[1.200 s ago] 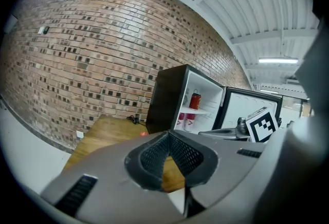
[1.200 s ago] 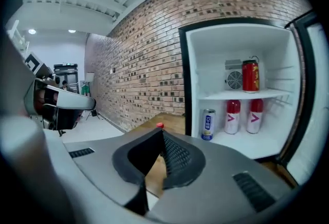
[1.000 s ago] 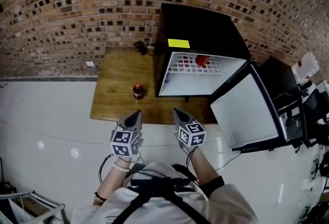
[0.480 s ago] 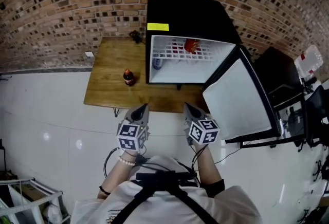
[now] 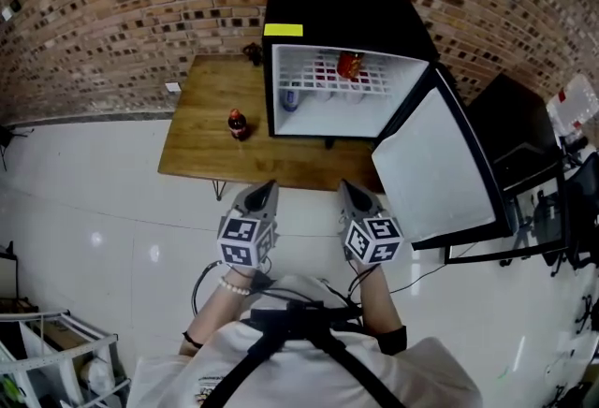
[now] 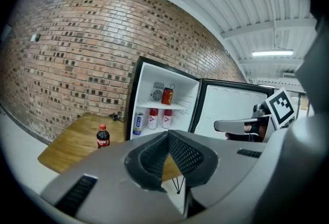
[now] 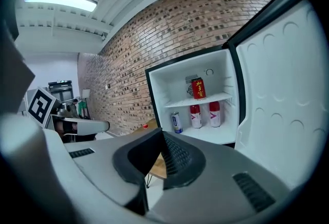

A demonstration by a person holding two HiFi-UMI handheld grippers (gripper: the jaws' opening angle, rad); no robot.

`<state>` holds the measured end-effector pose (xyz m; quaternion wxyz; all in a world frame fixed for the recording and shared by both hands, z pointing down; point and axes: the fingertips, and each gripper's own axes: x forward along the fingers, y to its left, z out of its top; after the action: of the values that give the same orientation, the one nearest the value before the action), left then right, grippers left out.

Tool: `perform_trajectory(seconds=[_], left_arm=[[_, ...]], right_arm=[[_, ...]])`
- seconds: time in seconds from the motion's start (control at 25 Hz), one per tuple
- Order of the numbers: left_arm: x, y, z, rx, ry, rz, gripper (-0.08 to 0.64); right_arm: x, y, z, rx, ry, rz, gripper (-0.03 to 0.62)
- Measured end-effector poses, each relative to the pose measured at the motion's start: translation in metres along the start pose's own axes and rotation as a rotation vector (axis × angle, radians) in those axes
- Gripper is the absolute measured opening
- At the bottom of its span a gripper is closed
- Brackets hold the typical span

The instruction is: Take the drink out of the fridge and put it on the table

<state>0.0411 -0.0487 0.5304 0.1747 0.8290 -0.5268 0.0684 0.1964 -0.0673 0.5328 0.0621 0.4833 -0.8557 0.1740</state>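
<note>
Left tongs: shut tip to tip, empty; held over the floor, short of the bench's near edge.
Right tongs: shut likewise, gripping nothing; level with the left pair, aimed at the fridge.
Fridge: black, standing on the right part of the bench, backed by a brick wall; door swung wide to the right.
Inside the fridge: red can on the upper shelf; below, a blue-and-white can and two red-and-white cans side by side.
Cola bottle: upright on bare bench, just left of the fridge, well apart from both tongs.
Done, by the look of it: door open; one drink out on the bench, probably the task's own, though impossible to confirm from this alone.
Left, counting the bottle as the task's drink: nothing required; shutting the door optional.
Left, not counting it: the whole fetch, namely reaching into the fridge, closing on a can, lifting clear of the shelf, setting down on the bench.
Stage, as a guess: between moves, both tongs idle and well back from every drink.
</note>
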Motion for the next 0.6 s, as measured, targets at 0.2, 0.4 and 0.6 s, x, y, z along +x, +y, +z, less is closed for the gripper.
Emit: perform_trajectory(seconds=[0.2,0.4,0.6], left_arm=[[0.004,-0.015,-0.002,0.015,0.006,-0.026,0.0],[0.002,-0.019,0.0,0.022,0.018,-0.043,0.0],[0.002,-0.019,0.003,0.031,0.007,-0.05,0.0]], right_arm=[[-0.014,-0.012,-0.004,-0.003,-0.006,-0.046,0.005],[-0.022,-0.016,-0.002,-0.037,0.002,-0.089,0.005],[-0.023,-0.012,-0.003,-0.042,-0.001,-0.092,0.005]])
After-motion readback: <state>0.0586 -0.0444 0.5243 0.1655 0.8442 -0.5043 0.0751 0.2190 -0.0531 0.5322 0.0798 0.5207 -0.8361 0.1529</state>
